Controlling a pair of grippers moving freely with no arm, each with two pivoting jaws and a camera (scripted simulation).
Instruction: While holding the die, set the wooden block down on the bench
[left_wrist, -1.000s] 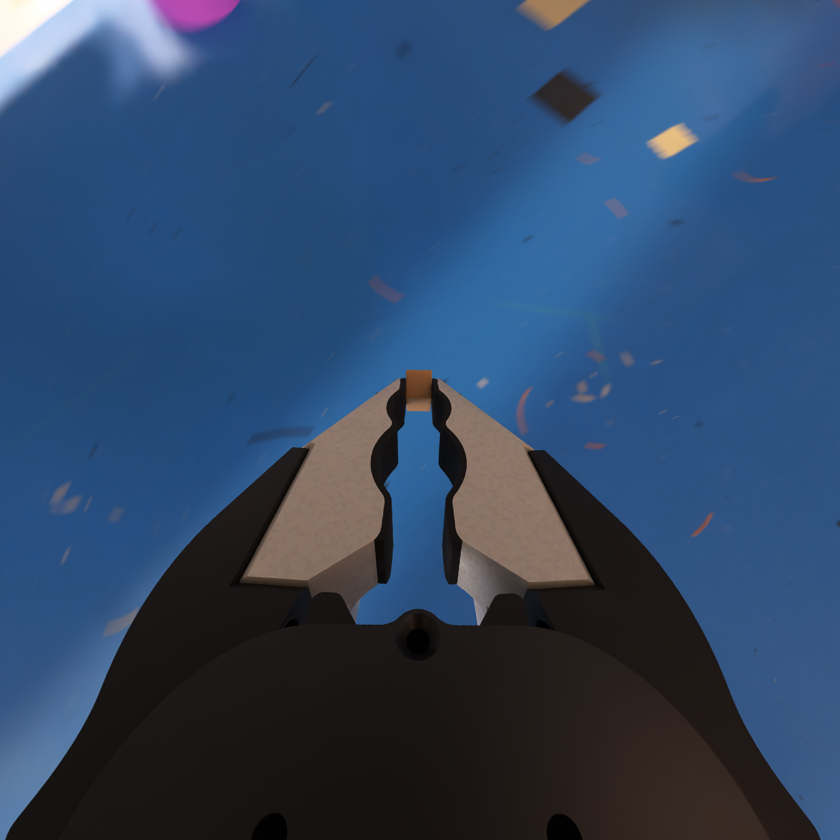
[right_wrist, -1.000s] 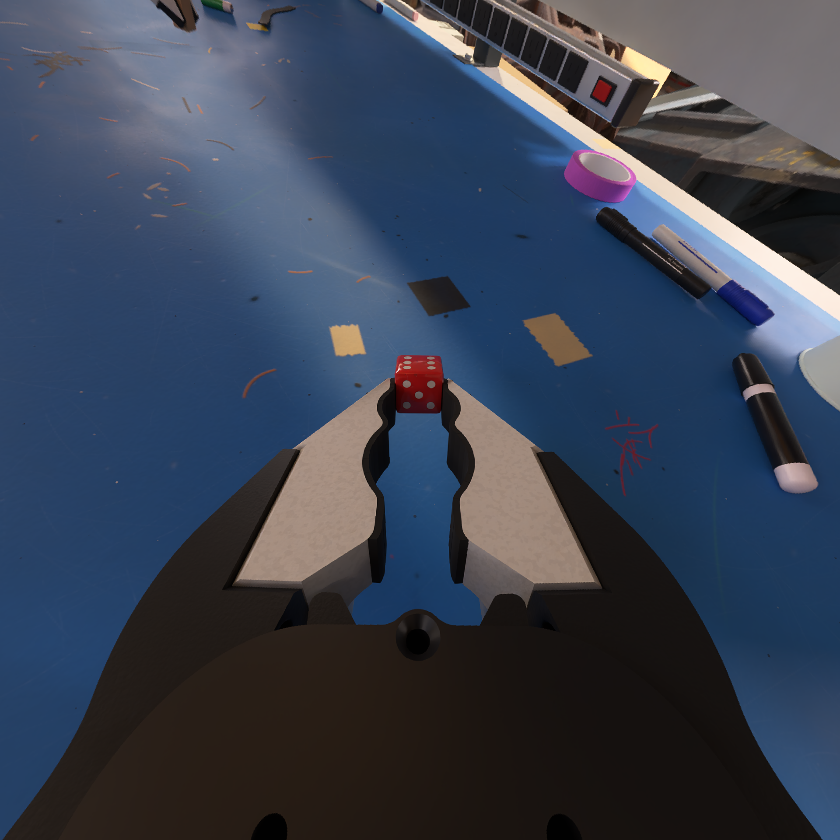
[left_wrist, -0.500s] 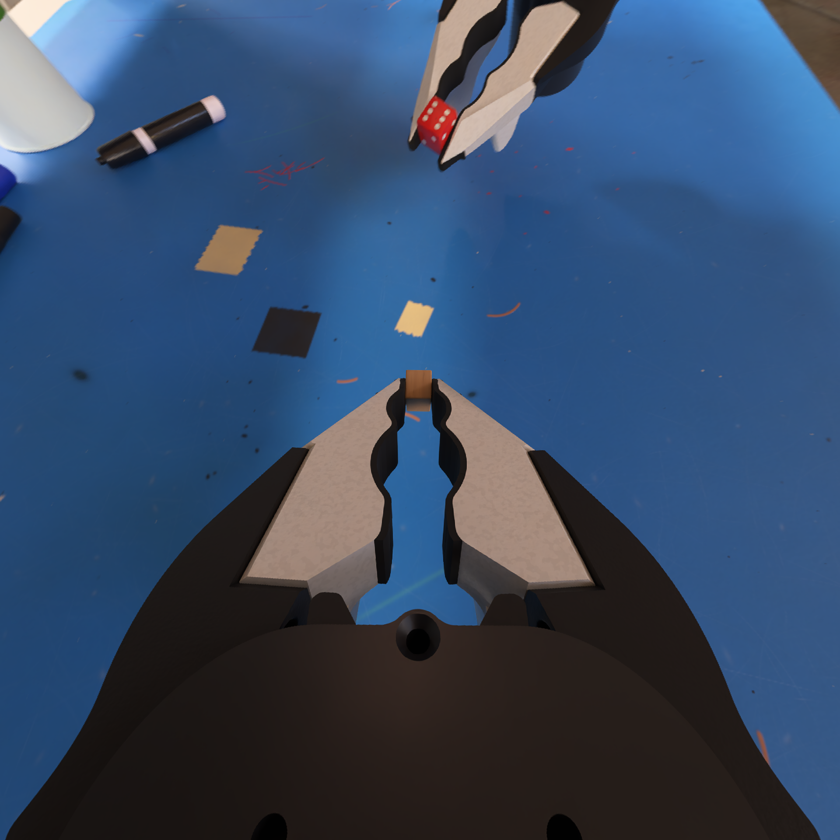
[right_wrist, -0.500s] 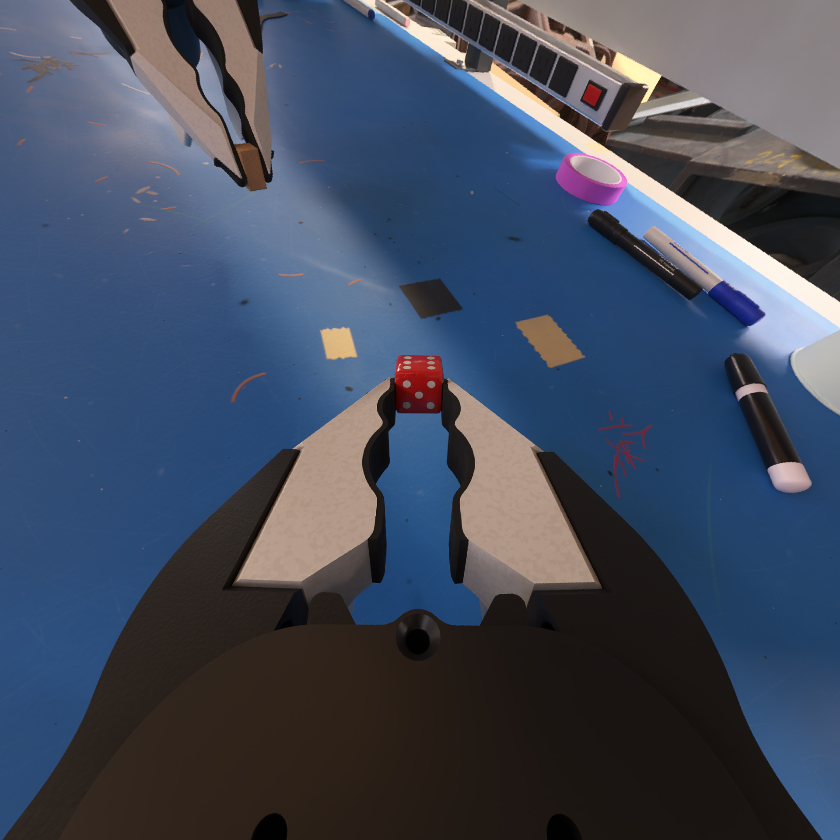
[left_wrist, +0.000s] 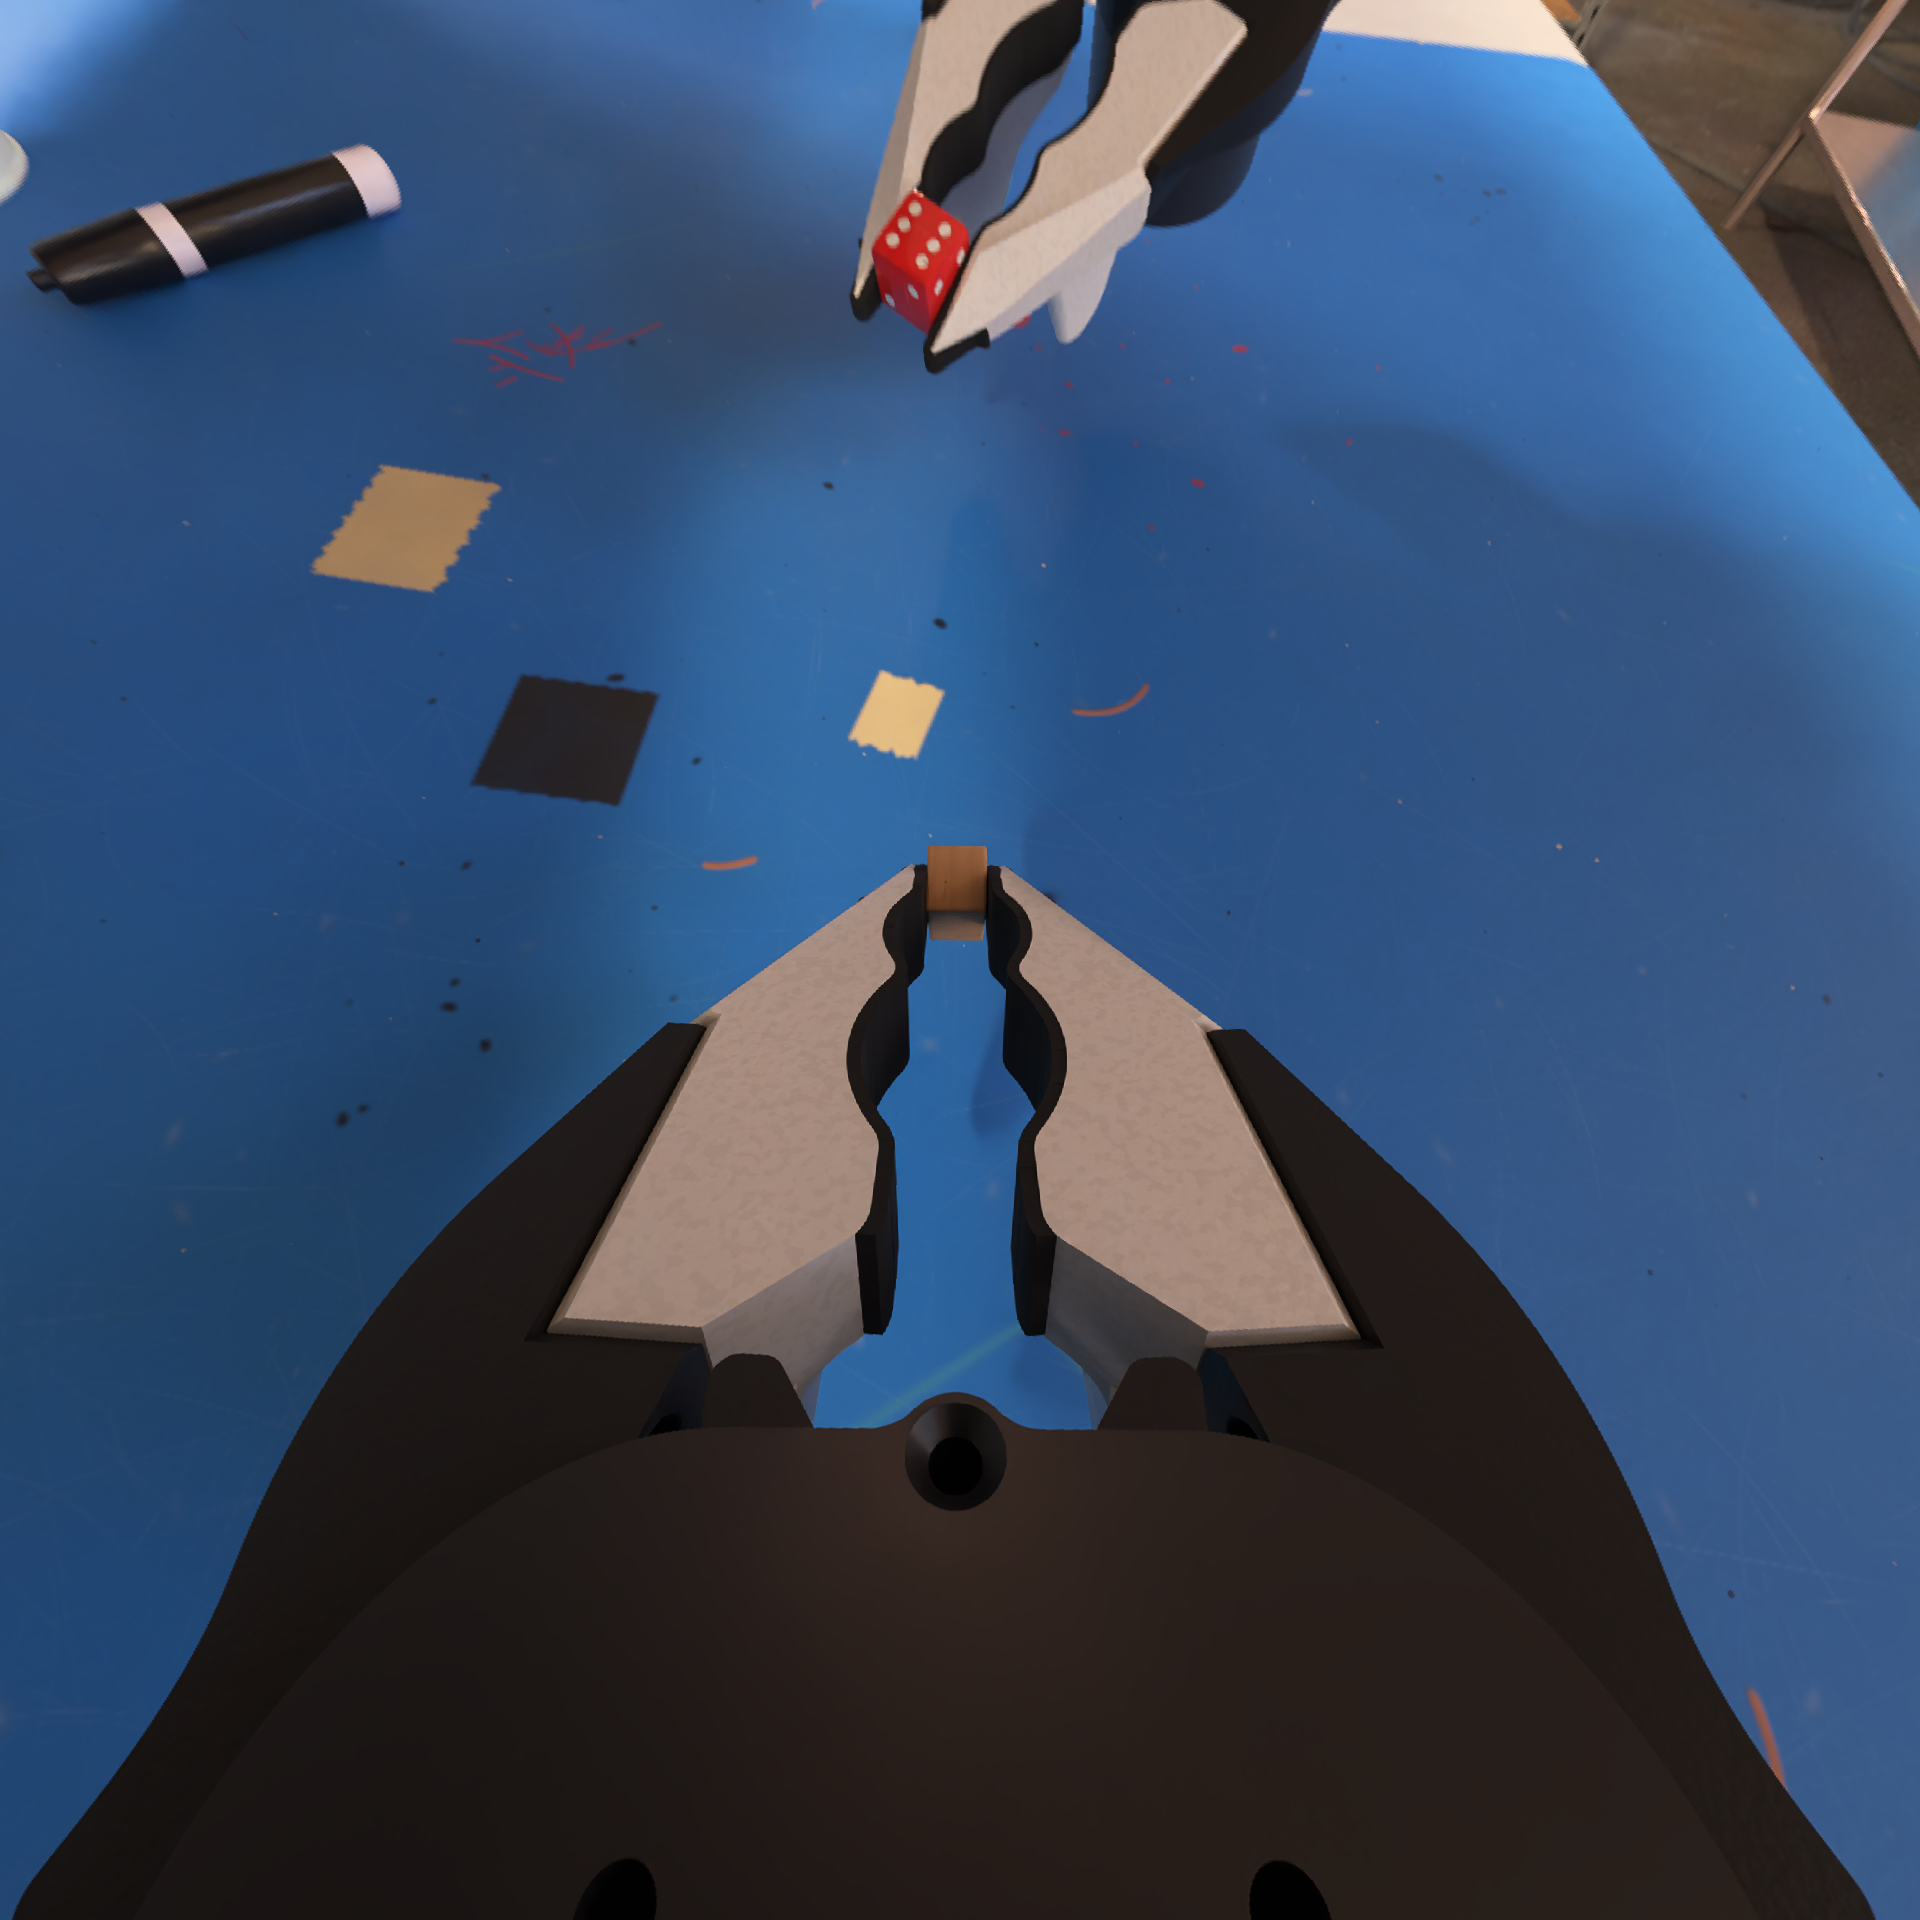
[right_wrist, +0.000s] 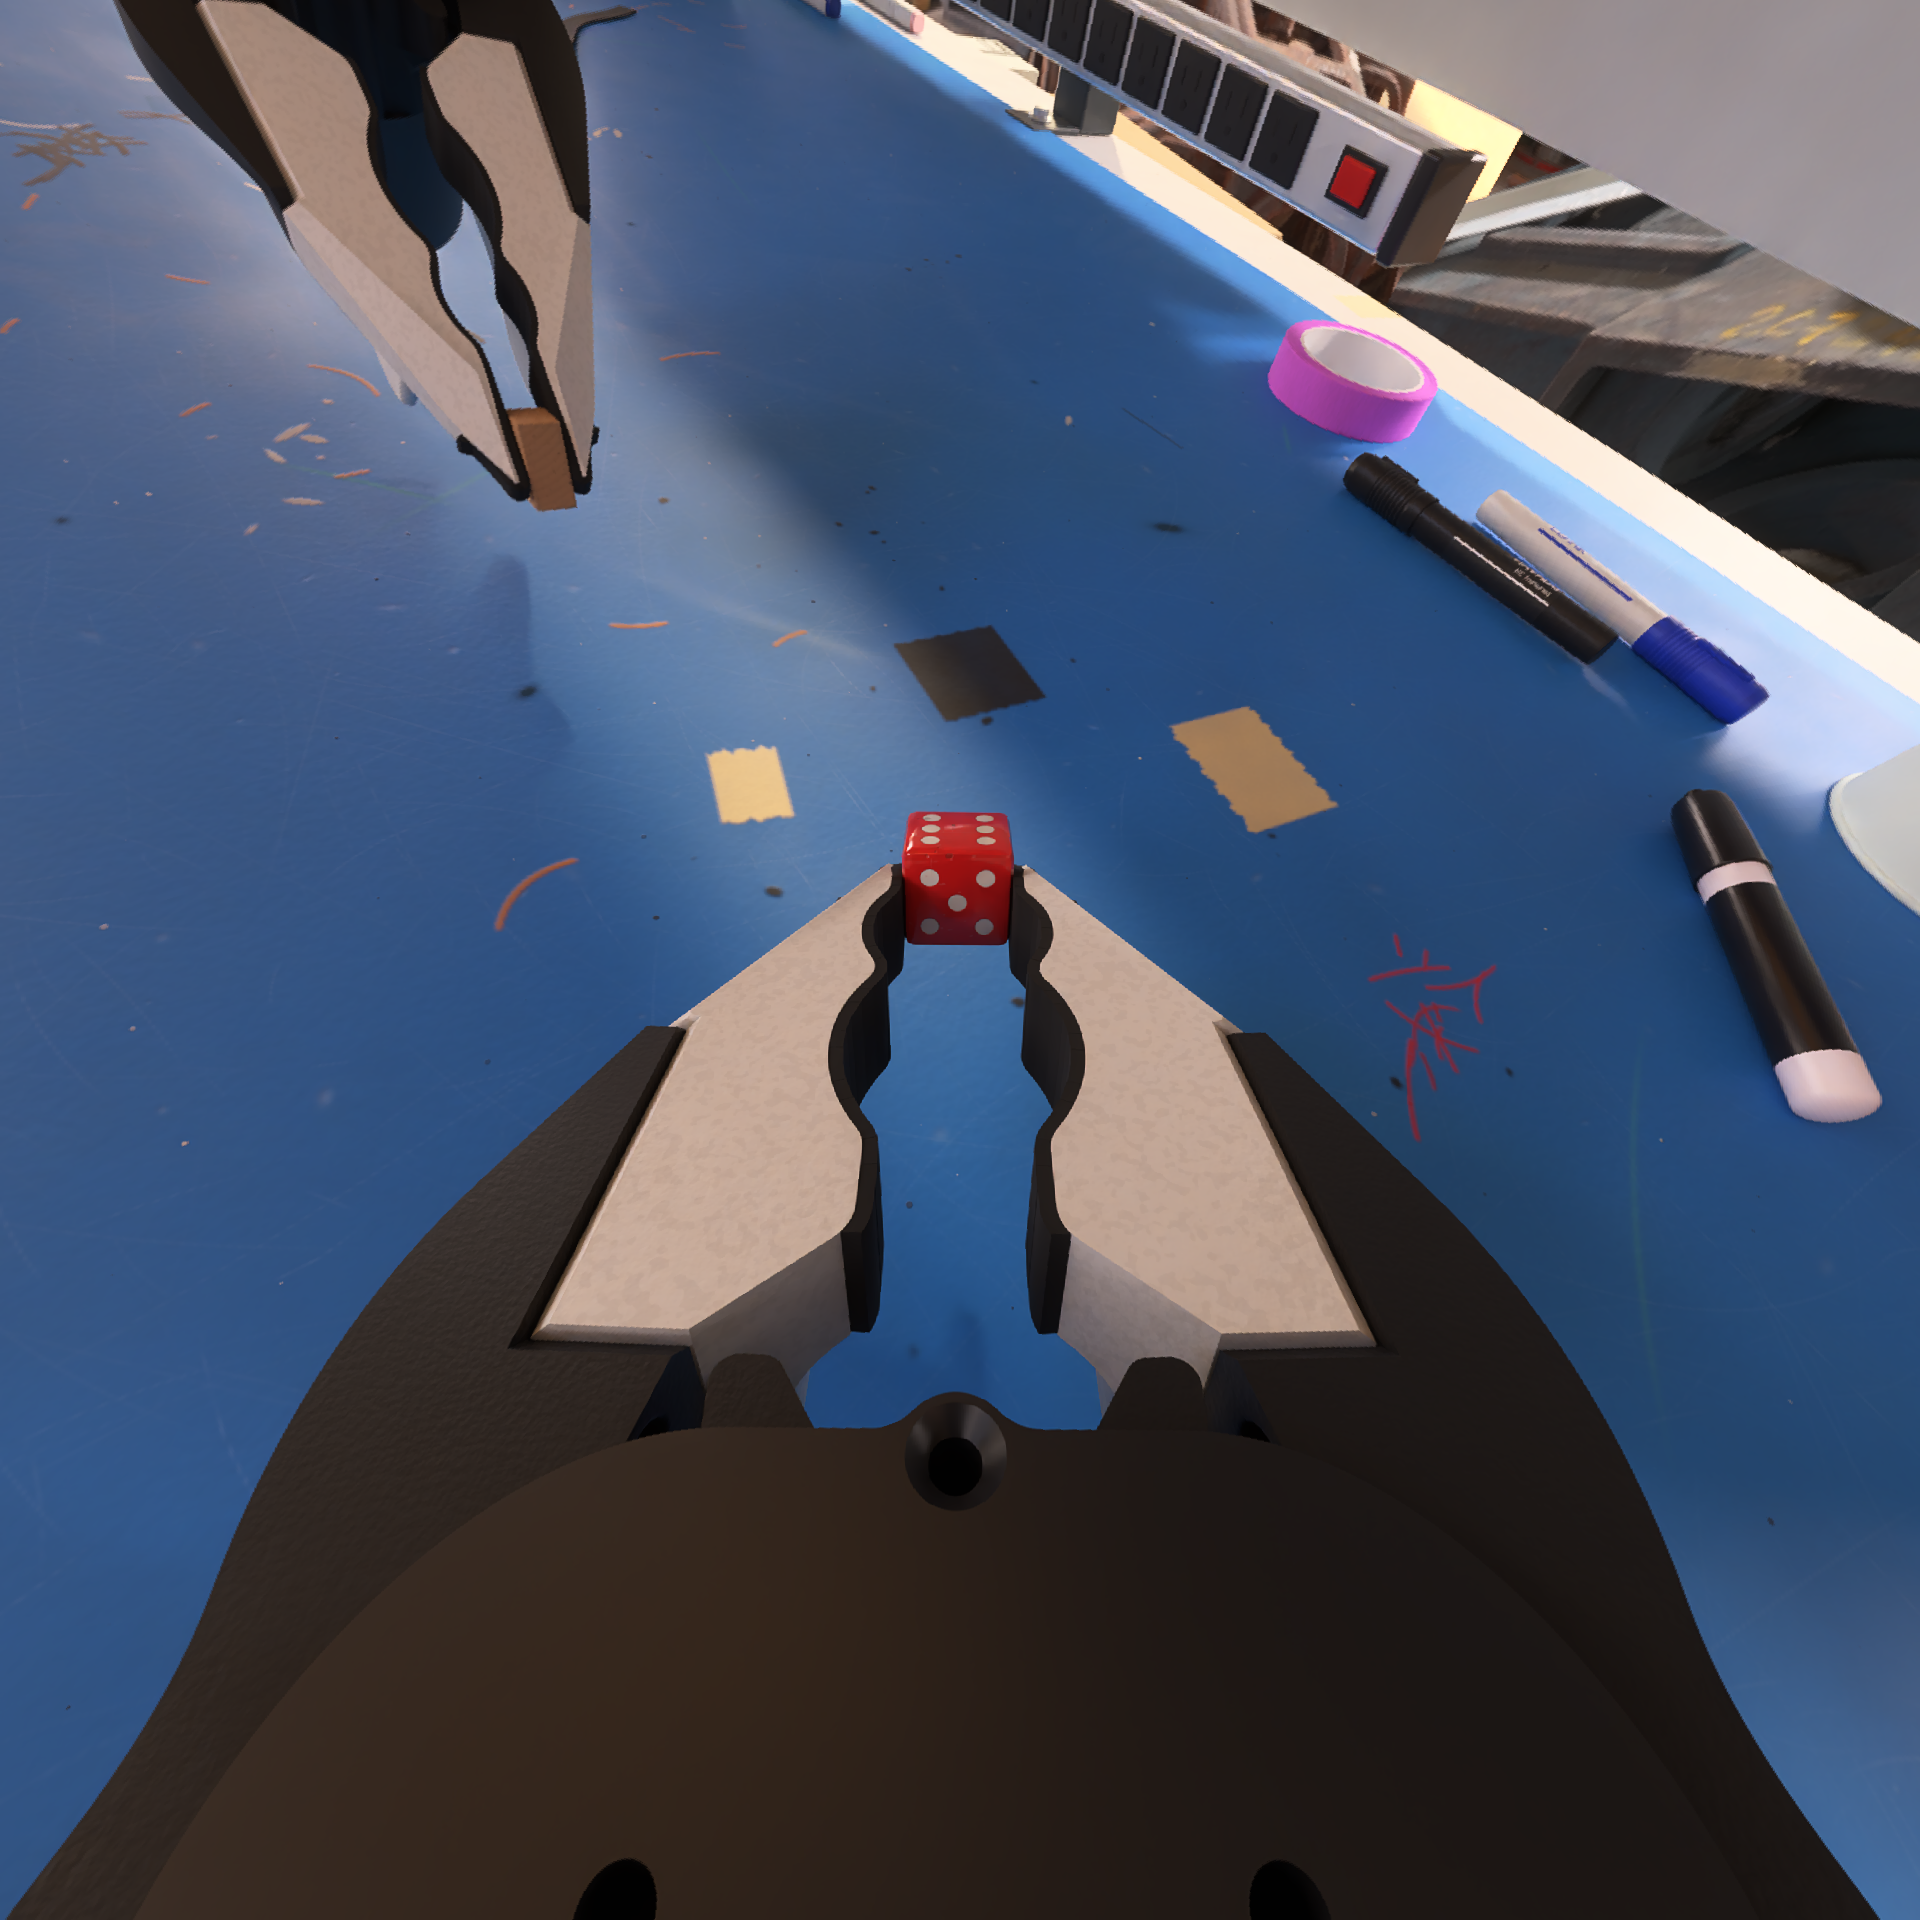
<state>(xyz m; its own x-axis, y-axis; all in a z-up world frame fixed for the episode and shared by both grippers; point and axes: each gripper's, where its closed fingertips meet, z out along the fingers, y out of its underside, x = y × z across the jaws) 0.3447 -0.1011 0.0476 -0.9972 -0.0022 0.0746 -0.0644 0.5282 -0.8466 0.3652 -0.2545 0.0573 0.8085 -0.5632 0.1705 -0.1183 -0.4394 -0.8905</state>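
Observation:
My left gripper (left_wrist: 956, 894) is shut on a small wooden block (left_wrist: 956, 878) at its fingertips, held above the blue bench (left_wrist: 1455, 831). In the right wrist view the left gripper (right_wrist: 540, 457) shows at the upper left with the block (right_wrist: 545, 457) clear of the bench top. My right gripper (right_wrist: 956, 894) is shut on a red die with white pips (right_wrist: 956, 878), also held above the bench. In the left wrist view the right gripper (left_wrist: 914, 312) and its die (left_wrist: 920, 260) show at the top centre, facing me.
Flat tape patches lie on the bench: black (left_wrist: 566, 738), tan (left_wrist: 405, 528), small tan (left_wrist: 897, 714). A black marker (right_wrist: 1777, 951), two more markers (right_wrist: 1558, 587), a pink tape roll (right_wrist: 1351, 379) and a power strip (right_wrist: 1247, 114) lie along the right edge.
The left gripper has swung round to face the right gripper and come closer to it, block still held. The right gripper has barely moved and keeps the die.

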